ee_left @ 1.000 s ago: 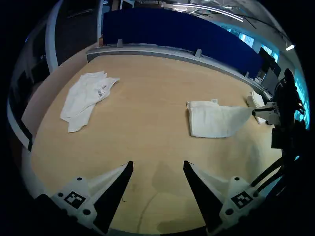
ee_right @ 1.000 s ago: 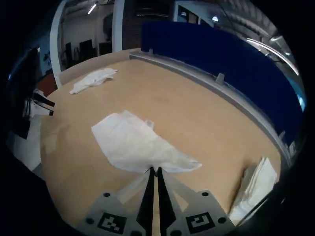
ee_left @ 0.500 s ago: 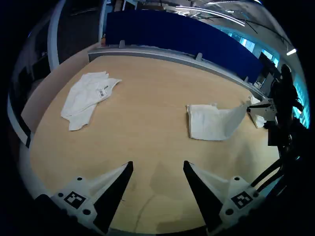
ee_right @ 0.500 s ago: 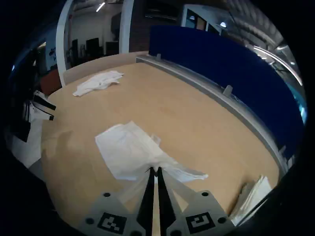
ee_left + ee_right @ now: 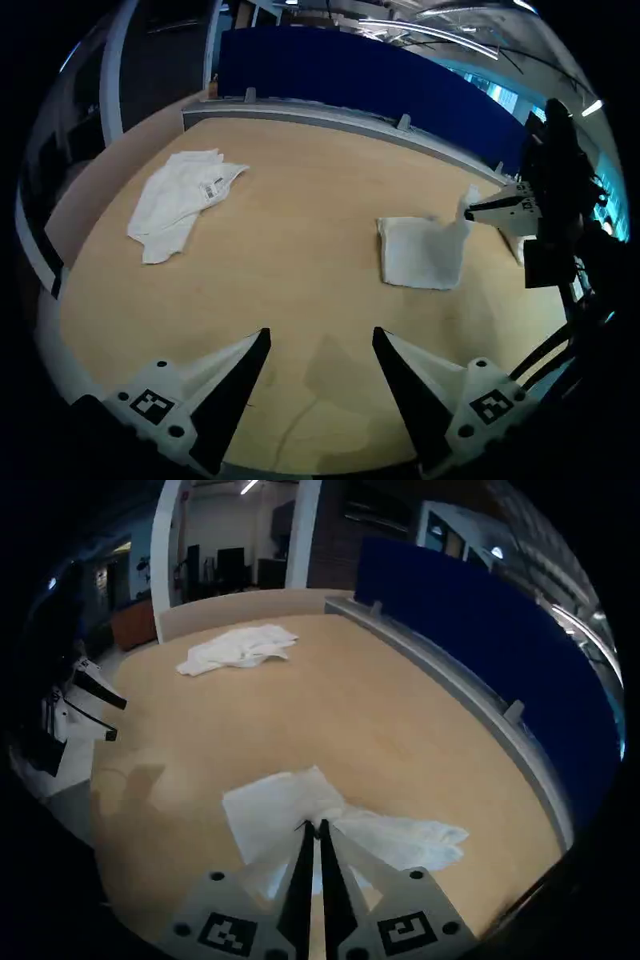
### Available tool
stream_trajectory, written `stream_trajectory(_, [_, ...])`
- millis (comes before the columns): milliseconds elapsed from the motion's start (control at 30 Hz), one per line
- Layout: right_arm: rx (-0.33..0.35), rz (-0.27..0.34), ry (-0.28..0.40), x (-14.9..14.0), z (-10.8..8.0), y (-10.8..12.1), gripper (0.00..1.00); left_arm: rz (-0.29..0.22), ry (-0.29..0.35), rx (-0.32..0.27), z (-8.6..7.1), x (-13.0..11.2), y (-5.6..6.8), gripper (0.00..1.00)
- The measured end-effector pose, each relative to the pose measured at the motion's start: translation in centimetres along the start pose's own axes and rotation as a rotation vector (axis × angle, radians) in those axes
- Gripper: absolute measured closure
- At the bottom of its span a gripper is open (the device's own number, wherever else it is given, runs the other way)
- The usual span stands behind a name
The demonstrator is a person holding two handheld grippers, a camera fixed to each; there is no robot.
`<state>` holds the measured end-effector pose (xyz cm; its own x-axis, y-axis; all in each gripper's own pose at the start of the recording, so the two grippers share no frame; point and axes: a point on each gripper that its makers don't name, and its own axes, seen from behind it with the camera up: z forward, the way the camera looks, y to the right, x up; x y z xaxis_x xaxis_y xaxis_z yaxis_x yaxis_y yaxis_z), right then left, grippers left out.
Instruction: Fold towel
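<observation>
A white towel (image 5: 418, 253) lies flat on the wooden table (image 5: 304, 200), right of centre in the left gripper view. Its right edge is lifted and pinched by my right gripper (image 5: 470, 213), held by a dark-sleeved person at the right. In the right gripper view the right gripper (image 5: 314, 826) is shut on that raised edge, and the towel (image 5: 272, 808) spreads beneath and beyond the tips, with a fold trailing right. My left gripper (image 5: 320, 333) hovers open over the near table edge, nothing between its fingers. It also appears far left as the left gripper (image 5: 90, 698).
A second, crumpled white towel (image 5: 180, 200) with a label lies at the table's far left, seen as the crumpled towel (image 5: 238, 647) in the right gripper view. A blue partition (image 5: 360, 72) and grey rail run along the far edge. White cloth (image 5: 517, 246) peeks from under the right gripper.
The right gripper has lifted the towel's right edge and carried it leftward over the towel, so the flat part looks narrower. The left gripper has stayed still and open.
</observation>
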<state>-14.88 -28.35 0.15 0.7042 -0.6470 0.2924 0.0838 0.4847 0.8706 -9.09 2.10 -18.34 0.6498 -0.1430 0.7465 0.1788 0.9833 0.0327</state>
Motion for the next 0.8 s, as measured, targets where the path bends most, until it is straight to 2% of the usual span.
stream_trajectory(167, [0.069,-0.038,-0.020,0.3,3.3,-3.0,0.94,-0.023,0.005,0.010,-0.3,-0.4,-0.1,0.05])
stream_trajectory(300, [0.136,-0.046,-0.051,-0.9,6.3,-6.2,0.95,-0.037,0.004,0.017,-0.4,-0.8,-0.2,0.05])
stream_trajectory(400, [0.168,-0.045,-0.086,-2.4,7.9,-7.9,0.95,-0.044,0.002,0.021,-0.4,-1.1,-0.3,0.05])
stream_trajectory(500, [0.176,-0.046,-0.106,-3.3,8.6,-8.4,0.95,-0.048,0.002,0.023,-0.5,-1.2,-0.4,0.05])
stream_trajectory(667, [0.182,-0.039,-0.104,-3.3,8.5,-8.3,0.94,-0.047,0.001,0.022,-0.4,-1.2,-0.4,0.05])
stream_trajectory(733, [0.179,-0.038,-0.095,-3.1,8.3,-8.2,0.90,-0.043,0.001,0.022,-0.4,-1.1,-0.4,0.05])
stream_trajectory(800, [0.174,-0.040,-0.084,-3.0,8.0,-8.0,0.82,-0.038,0.000,0.021,-0.3,-1.0,-0.4,0.05])
